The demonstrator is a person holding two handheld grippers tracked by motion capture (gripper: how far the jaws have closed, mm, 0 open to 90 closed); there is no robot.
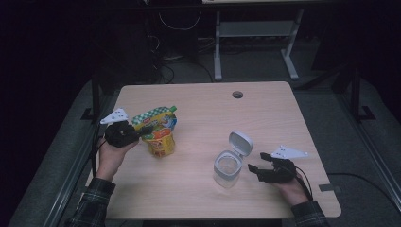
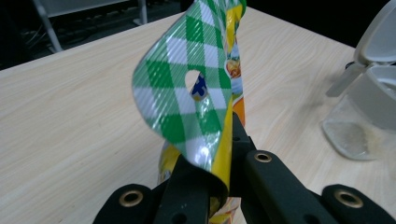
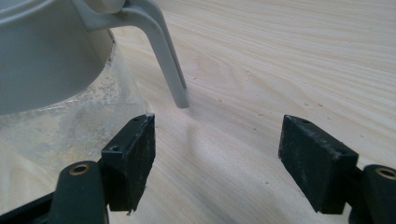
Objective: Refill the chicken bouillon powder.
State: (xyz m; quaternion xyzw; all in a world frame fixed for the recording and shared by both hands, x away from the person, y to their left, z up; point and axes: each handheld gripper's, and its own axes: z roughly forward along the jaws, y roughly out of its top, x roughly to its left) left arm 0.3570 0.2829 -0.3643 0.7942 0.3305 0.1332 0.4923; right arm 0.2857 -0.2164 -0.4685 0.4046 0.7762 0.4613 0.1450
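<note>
A yellow snack pouch (image 1: 158,132) with a green-and-white checked top stands at the table's left. My left gripper (image 1: 140,132) is shut on its upper edge; in the left gripper view the jaws pinch the folded checked flap (image 2: 187,93). A clear jar (image 1: 227,168) with a grey rim and its flip lid (image 1: 240,142) standing open sits right of centre, also seen as the jar (image 2: 364,116). My right gripper (image 1: 257,163) is open just right of the jar, its jaws wide apart beside the jar wall (image 3: 51,116) and lid latch (image 3: 163,60), holding nothing.
The wooden table (image 1: 265,118) has a cable hole (image 1: 237,94) near its far edge. A white desk frame (image 1: 255,42) and cables stand on the dark floor behind. Bare tabletop lies between pouch and jar and along the far side.
</note>
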